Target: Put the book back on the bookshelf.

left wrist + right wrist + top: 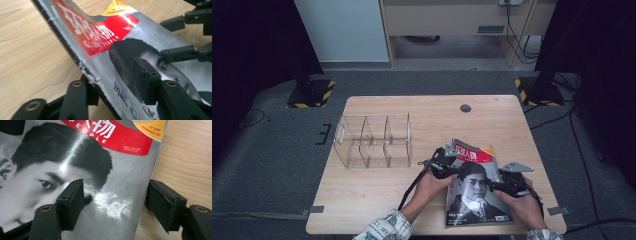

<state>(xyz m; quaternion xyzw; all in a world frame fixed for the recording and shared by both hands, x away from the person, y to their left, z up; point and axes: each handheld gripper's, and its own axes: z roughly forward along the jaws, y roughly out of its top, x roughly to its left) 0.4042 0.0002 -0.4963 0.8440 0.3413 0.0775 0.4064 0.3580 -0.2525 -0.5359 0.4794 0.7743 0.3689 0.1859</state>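
A glossy magazine with a black-and-white portrait cover and a red title band (pixel 474 192) lay at the near right of the pale wooden counter (pixel 377 192), its spine edge lifted off the surface. The left tongs (pixel 113 82) straddled that raised spine, one jaw beneath and one on the cover, seemingly clamped on it. The right tongs (pixel 115 202) stood partly open astride the opposite edge, not pressing. A clear plastic three-compartment organiser (pixel 373 141) sat well apart, further left.
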